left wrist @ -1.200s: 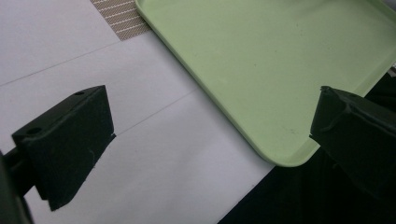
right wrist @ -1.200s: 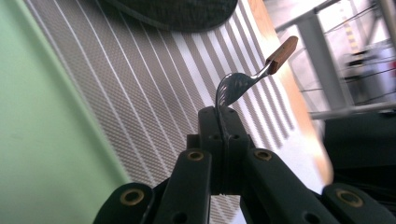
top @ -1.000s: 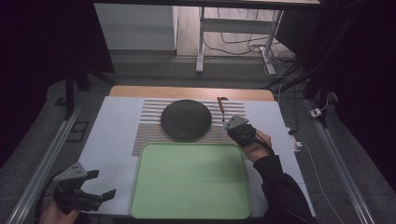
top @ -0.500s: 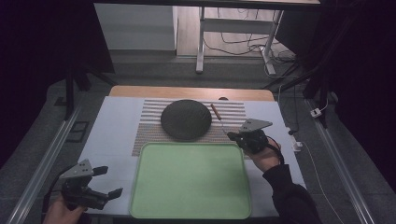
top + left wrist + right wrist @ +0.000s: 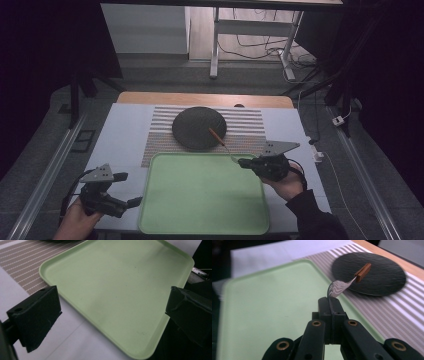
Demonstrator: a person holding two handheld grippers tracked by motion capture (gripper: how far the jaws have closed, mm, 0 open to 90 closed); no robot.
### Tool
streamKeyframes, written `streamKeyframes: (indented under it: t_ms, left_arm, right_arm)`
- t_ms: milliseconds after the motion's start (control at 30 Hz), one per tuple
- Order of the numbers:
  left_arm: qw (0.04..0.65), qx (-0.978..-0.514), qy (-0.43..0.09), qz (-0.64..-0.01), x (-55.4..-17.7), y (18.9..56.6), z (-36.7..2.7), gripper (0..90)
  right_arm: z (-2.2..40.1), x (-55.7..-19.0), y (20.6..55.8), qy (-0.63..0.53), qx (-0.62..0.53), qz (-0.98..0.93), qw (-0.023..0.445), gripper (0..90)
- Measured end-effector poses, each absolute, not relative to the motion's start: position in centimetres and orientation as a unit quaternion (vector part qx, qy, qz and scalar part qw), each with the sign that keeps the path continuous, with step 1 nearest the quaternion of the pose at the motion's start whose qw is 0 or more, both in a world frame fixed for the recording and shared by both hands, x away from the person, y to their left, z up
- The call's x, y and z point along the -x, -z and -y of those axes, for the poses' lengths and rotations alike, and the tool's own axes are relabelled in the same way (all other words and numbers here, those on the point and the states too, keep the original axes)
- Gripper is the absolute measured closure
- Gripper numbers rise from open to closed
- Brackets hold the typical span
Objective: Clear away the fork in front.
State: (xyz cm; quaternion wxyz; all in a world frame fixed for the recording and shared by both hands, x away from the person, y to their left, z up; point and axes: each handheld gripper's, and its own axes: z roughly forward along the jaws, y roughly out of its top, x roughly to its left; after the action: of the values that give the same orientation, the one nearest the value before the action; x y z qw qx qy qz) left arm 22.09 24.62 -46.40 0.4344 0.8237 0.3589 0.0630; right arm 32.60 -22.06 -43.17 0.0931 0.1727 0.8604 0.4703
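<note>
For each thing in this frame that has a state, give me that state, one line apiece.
Right claw: shut on the fork, pinching its metal end.
Fork: held off the table, wooden handle pointing away over the black plate.
Left claw: open, nothing between its jaws.
Green tray: flat on the table, nothing on it.
Black plate: lying on the striped mat, nothing on it.

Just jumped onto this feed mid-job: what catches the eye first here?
The big green tray at the table's near edge, lying bare. Behind it a round black plate sits on a striped mat. The right gripper is shut on a fork by its metal end, wooden handle out over the plate; the left gripper stands open beside the tray.
</note>
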Motion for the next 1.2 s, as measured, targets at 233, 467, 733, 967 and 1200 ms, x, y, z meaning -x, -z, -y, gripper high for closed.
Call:
streamKeyframes:
  t_ms: [233,467,733,967,1200]
  left_arm:
    - [0.435,-0.837,-0.049,-0.328,-24.0,46.1,-22.8,0.0]
    - [0.423,-0.857,-0.042,-0.290,-25.9,46.1,-20.6,0.0]
    - [0.414,-0.876,-0.030,-0.244,-27.9,46.1,-17.8,0.0]
    - [0.398,-0.896,-0.019,-0.195,-29.0,46.3,-15.1,0.0]
    - [0.376,-0.916,-0.019,-0.138,-29.3,46.6,-12.8,11.8]
  right_arm:
    - [21.7,-30.7,43.3,-0.482,-0.146,-0.862,0.057,90.0]
    - [21.2,-29.3,43.6,-0.488,-0.123,-0.864,0.021,90.0]
    - [20.4,-28.0,43.7,-0.494,-0.090,-0.864,-0.018,90.0]
    - [19.6,-27.1,43.8,-0.493,-0.065,-0.866,-0.050,90.0]
    - [18.8,-26.6,43.8,-0.489,-0.042,-0.869,-0.071,90.0]
